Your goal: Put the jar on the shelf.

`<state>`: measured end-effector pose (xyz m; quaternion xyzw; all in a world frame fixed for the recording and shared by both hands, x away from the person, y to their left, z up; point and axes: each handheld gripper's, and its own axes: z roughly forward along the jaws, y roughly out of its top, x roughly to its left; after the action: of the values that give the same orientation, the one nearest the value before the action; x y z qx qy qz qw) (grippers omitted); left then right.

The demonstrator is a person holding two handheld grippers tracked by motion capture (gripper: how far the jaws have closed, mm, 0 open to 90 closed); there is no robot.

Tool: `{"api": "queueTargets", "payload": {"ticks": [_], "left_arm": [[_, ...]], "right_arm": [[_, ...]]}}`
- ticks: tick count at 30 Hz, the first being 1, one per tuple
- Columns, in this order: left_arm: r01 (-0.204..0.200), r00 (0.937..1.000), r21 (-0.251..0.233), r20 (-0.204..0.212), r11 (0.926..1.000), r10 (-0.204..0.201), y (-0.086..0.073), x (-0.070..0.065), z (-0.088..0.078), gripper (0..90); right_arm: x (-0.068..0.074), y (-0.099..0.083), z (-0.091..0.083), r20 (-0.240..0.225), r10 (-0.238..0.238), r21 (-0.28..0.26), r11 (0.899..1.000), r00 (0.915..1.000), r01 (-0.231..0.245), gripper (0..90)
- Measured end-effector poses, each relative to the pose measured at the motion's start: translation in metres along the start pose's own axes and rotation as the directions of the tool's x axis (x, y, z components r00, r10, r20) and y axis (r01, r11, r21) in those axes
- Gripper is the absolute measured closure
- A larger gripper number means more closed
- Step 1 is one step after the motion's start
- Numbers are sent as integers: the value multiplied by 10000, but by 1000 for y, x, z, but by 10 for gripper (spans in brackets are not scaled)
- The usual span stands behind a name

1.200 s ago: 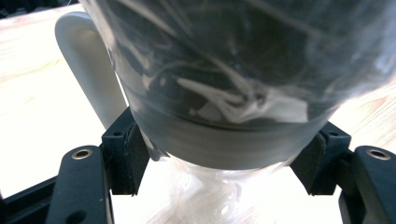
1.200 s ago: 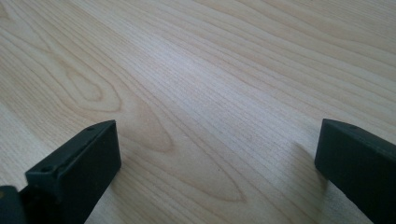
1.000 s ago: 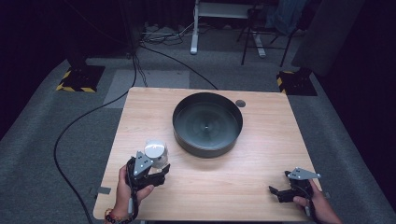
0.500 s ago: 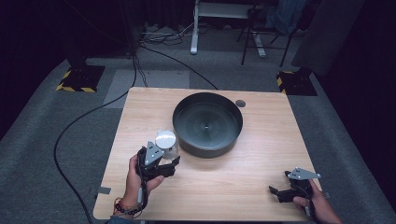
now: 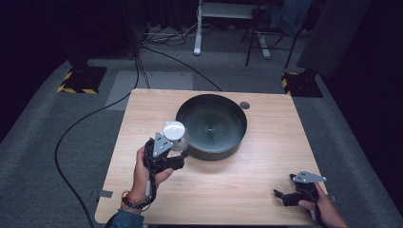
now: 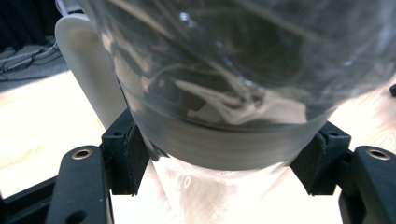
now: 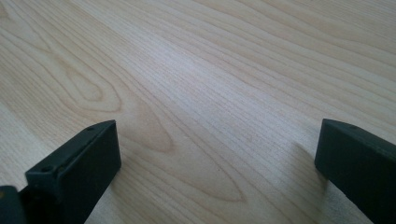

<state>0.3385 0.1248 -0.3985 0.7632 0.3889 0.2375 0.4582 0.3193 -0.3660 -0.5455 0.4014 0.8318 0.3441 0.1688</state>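
My left gripper [image 5: 179, 148] is shut on a clear cup [image 5: 174, 133] with a white top, held just off the left rim of the dark round bowl [image 5: 223, 151]. In the left gripper view the cup's clear body [image 6: 224, 88] sits squeezed between both jaws [image 6: 222, 156], with its white handle [image 6: 86, 74] at the left. My right gripper [image 5: 281, 195] rests low over the table's front right corner. Its jaws stand wide apart over bare wood [image 7: 217, 154], with nothing between them.
The bowl stands at the middle back of the wooden table [image 5: 237, 190]. A small dark disc [image 5: 244, 105] lies on the table behind the bowl's right side. Grey carpet, cables and chair legs surround the table.
My left gripper has carried the cup forward and to the right, from the table's front left up to the bowl's left rim. The right gripper has stayed put.
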Motion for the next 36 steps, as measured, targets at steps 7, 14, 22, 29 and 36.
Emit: {"api": "queueTargets", "payload": {"ticks": [7, 14, 22, 29, 36], "left_arm": [[-136, 9997, -70, 207, 9999, 138, 21, -2, 10, 303], [-363, 9988, -167, 323, 9992, 368, 41, -9, 23, 303], [-547, 9972, -152, 501, 9984, 554, 56, -18, 56, 303], [-601, 9961, -234, 625, 9979, 615, 67, -24, 75, 303], [-661, 9956, -332, 640, 9973, 681, 74, -30, 94, 303]], "right_arm": [[0, 0, 0, -1, 0, 0, 10000, 10000, 0, 2], [0, 0, 0, -6, -5, 0, 10000, 10000, 5, 2], [0, 0, 0, -8, -8, -1, 10000, 10000, 8, 2], [0, 0, 0, -15, -18, 0, 10000, 10000, 18, 2], [0, 0, 0, -18, -22, -1, 10000, 10000, 22, 2]]}}
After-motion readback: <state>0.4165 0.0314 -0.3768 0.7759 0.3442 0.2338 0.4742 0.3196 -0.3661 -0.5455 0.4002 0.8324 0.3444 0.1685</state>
